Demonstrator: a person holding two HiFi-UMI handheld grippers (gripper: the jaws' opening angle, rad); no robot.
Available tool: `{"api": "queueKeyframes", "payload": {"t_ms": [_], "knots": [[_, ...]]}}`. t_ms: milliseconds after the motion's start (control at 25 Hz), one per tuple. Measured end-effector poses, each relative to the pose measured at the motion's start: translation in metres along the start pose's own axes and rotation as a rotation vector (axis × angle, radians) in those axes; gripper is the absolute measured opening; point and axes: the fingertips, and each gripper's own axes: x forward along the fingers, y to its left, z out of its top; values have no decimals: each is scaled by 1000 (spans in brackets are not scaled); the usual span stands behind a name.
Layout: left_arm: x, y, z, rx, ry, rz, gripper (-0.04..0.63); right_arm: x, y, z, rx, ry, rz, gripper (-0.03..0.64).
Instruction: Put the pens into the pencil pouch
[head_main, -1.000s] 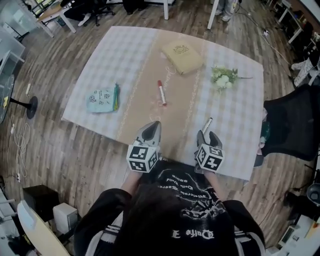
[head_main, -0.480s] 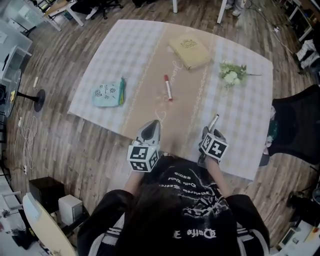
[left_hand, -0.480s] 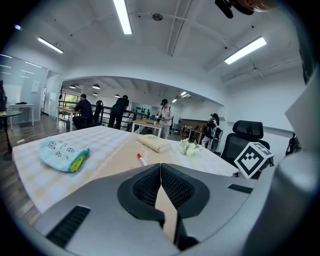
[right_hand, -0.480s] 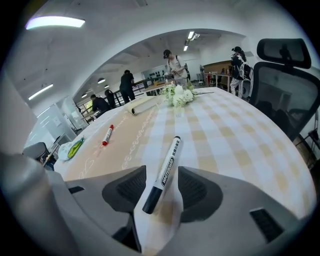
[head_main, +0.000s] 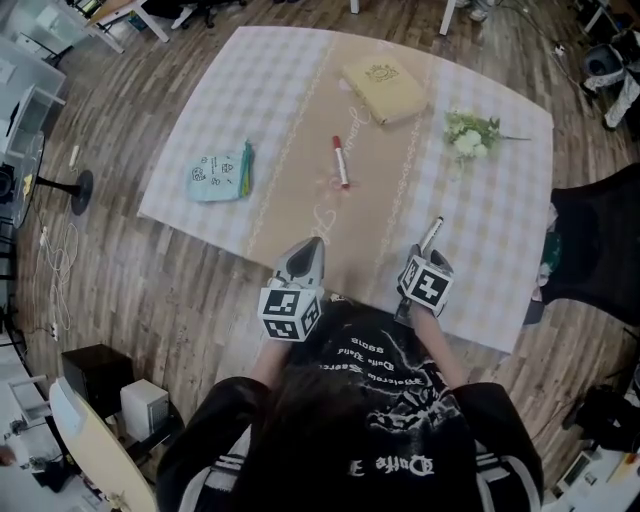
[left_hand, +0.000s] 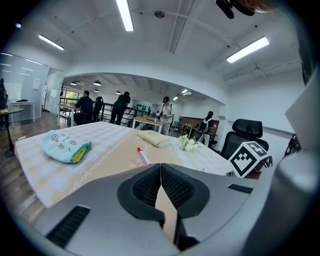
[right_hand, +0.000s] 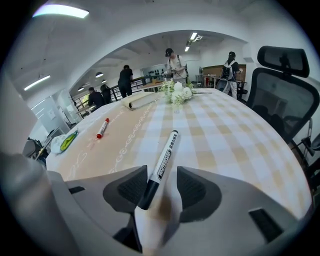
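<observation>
A black whiteboard marker (head_main: 430, 236) lies on the checked cloth near the front right. My right gripper (head_main: 419, 266) is tipped down over its near end. In the right gripper view the marker (right_hand: 164, 161) lies between the closing jaws, its black end beside the left pad, with a gap on the right. A red-capped pen (head_main: 341, 162) rests on the tan runner mid-table. The light blue pencil pouch (head_main: 218, 176) lies at the left. My left gripper (head_main: 304, 260) is shut and empty at the front edge; its pads (left_hand: 150, 186) meet.
A beige notebook (head_main: 386, 78) lies at the far end of the runner, and a white flower sprig (head_main: 470, 134) is at the far right. A black office chair (head_main: 600, 250) stands right of the table. People stand at desks far behind.
My right gripper has tipped down over the black marker's near end. The left gripper has hardly shifted. The table sits slightly higher in the head view.
</observation>
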Motion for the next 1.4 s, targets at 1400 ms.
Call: {"api": "queueKeyframes", "payload": {"t_ms": [1400], "knots": [[-5,9,-7,-39,2,108,21,-16,-7,29,-52,-131,81,71]]}}
